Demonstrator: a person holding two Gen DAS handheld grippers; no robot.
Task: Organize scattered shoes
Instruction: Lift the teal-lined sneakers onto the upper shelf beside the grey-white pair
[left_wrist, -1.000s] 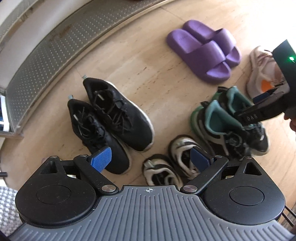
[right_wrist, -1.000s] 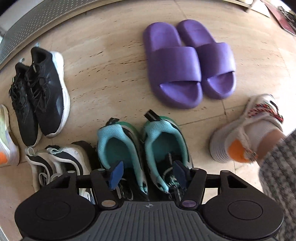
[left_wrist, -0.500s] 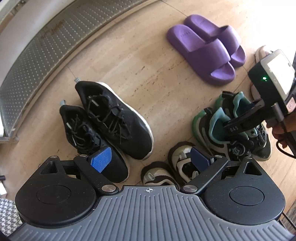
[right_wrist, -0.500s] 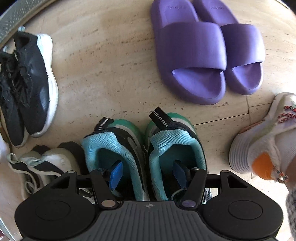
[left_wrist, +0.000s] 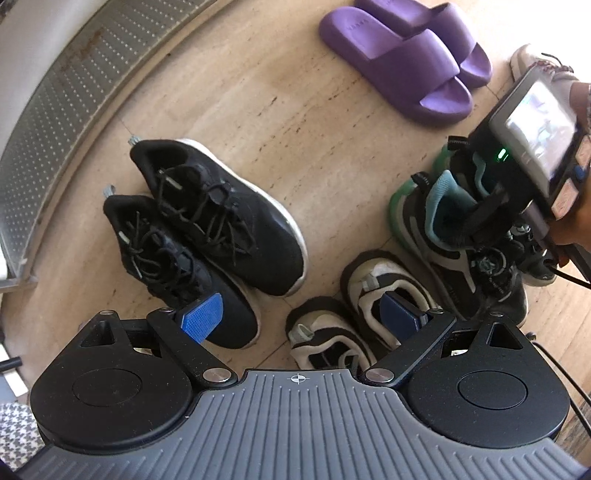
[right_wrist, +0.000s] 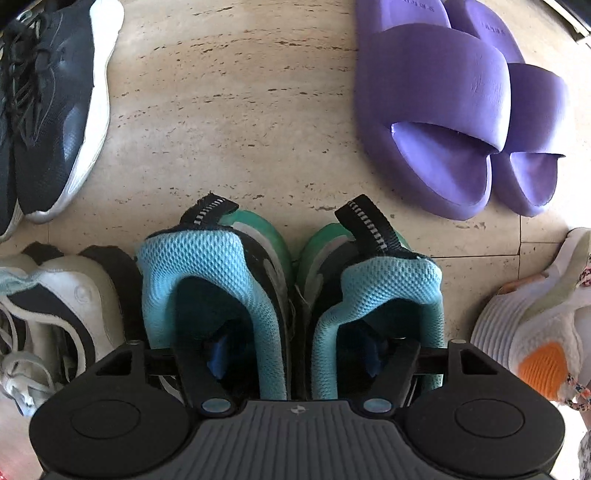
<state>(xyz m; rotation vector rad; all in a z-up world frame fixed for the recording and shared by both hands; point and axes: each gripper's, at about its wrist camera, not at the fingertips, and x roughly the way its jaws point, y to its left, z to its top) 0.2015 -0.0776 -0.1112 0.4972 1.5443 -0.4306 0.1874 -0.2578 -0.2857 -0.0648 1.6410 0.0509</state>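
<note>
Since a second ago both of my hands have sunk toward the beige stone floor (right_wrist: 236, 110), the right one much further, so the pair of teal mesh-lined sneakers with green soles (right_wrist: 236, 273) now fills the lower middle of the right wrist view. On my right gripper (right_wrist: 295, 350) one finger (right_wrist: 218, 354) reaches down inside the left shoe of the pair and the other inside the right shoe, and the fingers are closing with the two inner collars squeezed together between them. From the left wrist view I see that same gripper (left_wrist: 476, 221) buried in the teal pair (left_wrist: 443, 206). My left gripper (left_wrist: 299, 317) hangs with its blue-padded fingers (left_wrist: 203, 319) wide apart and gripping nothing: one hovers over the toe of the pair of black lace-up sneakers with white soles (left_wrist: 207, 221), the other over the pair of small white and black sneakers (left_wrist: 369, 291). Those small sneakers sit just beside the teal pair. A pair of purple foam slides (right_wrist: 443, 110) lies further out on the floor, well apart from the black pair. A white knit sneaker with an orange patch (right_wrist: 535, 332) stands at the right edge of the right wrist view.
</note>
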